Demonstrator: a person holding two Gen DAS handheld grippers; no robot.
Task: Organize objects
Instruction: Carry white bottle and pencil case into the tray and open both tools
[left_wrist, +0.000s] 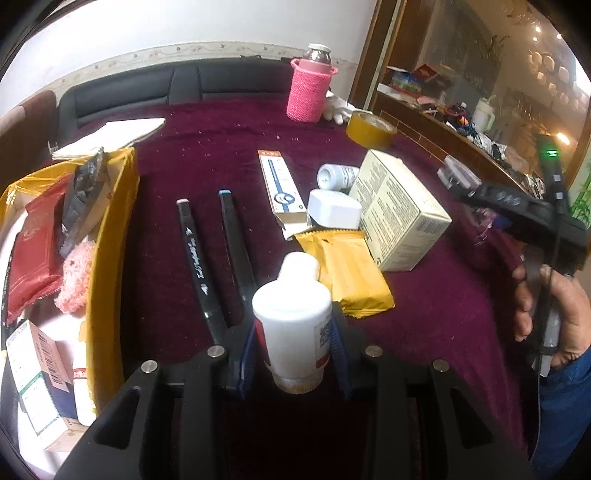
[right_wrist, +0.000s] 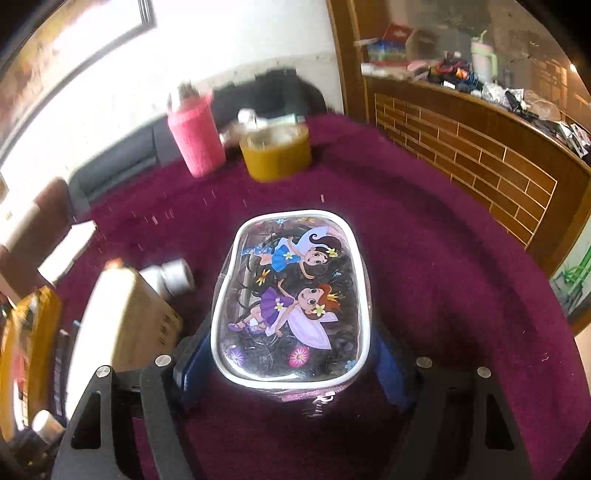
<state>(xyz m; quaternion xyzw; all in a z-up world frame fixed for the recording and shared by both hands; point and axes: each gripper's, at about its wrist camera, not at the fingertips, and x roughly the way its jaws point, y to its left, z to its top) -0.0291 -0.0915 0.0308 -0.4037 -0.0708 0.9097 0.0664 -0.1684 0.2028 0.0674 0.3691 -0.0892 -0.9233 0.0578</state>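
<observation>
I see the table under a dark red velvet cloth, and at its left side a yellow cardboard box with packets inside, then on the cloth a cream carton, a yellow foil packet, two black markers lying parallel, and far behind a pink knitted bottle cover beside a roll of brown tape. My left gripper is clamped on a smooth white plastic bottle, whose long axis points away from me. My right gripper squeezes a glossy rounded pouch with fairies by its sides above the cloth, its long side pointing away from me.
</observation>
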